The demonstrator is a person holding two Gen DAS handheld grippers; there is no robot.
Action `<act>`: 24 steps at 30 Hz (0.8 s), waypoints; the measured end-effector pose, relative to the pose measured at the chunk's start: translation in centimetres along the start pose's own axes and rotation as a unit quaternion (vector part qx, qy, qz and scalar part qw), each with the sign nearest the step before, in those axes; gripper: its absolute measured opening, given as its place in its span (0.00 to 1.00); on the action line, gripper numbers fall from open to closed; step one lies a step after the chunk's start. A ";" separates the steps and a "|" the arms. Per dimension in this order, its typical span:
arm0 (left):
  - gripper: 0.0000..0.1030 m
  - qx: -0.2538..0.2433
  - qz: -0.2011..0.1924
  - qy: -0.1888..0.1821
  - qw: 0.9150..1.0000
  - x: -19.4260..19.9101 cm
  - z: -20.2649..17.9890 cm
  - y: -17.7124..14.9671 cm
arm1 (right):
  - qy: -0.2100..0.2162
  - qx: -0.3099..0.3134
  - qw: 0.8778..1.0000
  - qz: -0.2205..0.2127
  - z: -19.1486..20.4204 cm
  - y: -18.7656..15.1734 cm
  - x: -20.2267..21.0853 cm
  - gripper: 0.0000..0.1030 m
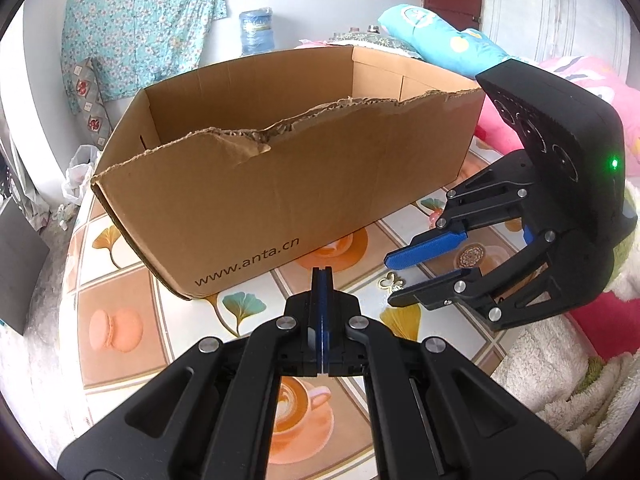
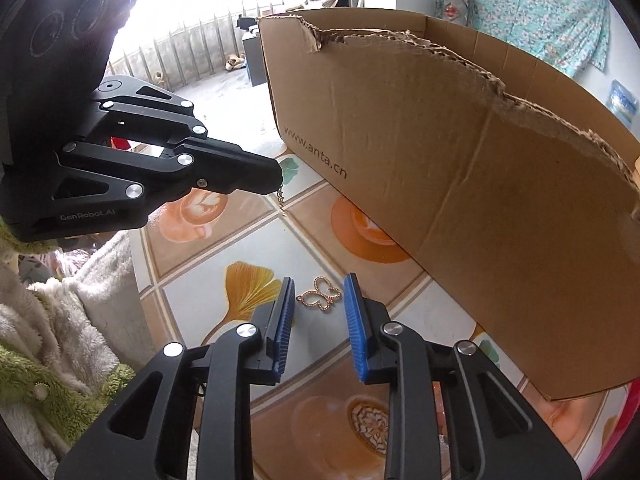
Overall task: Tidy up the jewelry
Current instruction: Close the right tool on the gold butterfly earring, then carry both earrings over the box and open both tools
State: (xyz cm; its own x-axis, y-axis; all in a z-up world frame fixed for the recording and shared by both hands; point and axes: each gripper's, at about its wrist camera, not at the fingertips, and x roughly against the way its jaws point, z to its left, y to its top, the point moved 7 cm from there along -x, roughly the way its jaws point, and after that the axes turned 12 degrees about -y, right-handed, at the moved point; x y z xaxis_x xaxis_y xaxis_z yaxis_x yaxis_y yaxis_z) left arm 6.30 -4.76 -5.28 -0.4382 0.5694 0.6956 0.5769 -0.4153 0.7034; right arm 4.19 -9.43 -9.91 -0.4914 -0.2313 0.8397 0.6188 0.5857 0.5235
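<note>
Torn cardboard box point(image 1: 280, 176), interior hidden.

Matt corrugated cardboard box point(image 1: 280, 184) (torn rim rough); glossy printed table point(image 2: 192, 300) covering; shiny gold-toned metal butterfly pendant point(image 2: 322, 299); matt black plastic right tool point(image 2: 318, 312), ribbed blue pads point(image 2: 354, 320).

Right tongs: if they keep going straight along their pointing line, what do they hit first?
Probably the butterfly pendant lying on the patterned tabletop, framed between the open right tongs; the cardboard box sits off to the side.

Patterned table point(image 1: 132, 280): box point(image 1: 280, 184), butterfly pendant point(image 2: 321, 298)
</note>
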 end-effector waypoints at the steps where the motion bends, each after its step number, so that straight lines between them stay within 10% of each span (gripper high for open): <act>1: 0.00 0.000 0.000 0.000 1.000 0.0 0.1 0.0 | 0.001 -0.001 1.000 0.001 0.0 0.0 0.0 0.19; 24: 0.00 0.002 -0.079 -0.038 0.996 5.6 -1.5 3.1 | -0.017 -0.057 0.994 -0.086 -1.2 1.8 7.1 0.19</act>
State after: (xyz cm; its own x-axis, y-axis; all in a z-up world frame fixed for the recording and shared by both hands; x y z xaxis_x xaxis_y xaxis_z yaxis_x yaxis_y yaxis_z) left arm 4.61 -3.88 0.98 -0.4699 0.6798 0.5630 0.5084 -0.3129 0.8022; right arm 2.53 -11.00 -2.81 -0.6155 -0.2925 0.7319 0.5887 0.4468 0.6737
